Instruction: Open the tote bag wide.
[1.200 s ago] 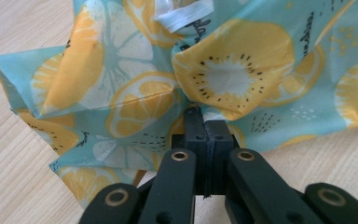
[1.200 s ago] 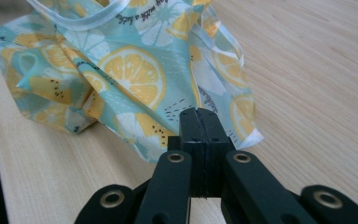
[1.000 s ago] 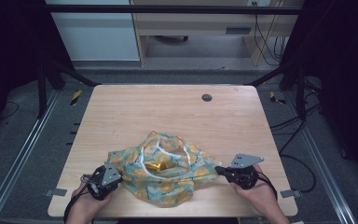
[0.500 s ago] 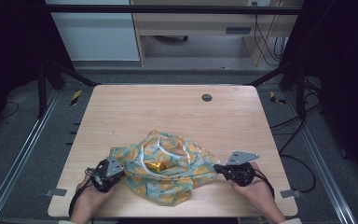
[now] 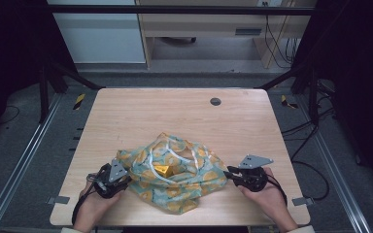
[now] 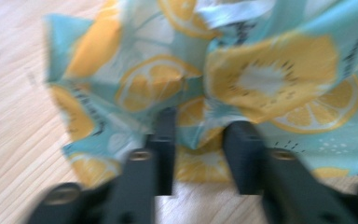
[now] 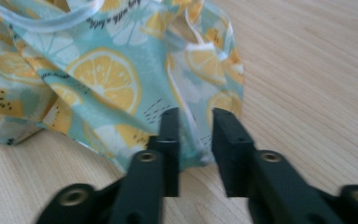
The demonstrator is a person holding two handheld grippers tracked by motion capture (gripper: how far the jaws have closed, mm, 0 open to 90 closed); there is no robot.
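We have the crumpled lemon-print teal cloth bag [image 5: 175, 174] at the table's [image 5: 175, 111] 6 o'clock edge, left gripper [image 5: 119, 178] and right gripper [image 5: 234, 173] each parted around an opposite edge, unclamped, so spreading seems barely begun.

left gripper [image 5: 126, 180]: fingers parted, low | right gripper [image 5: 229, 172]: fingers parted, low
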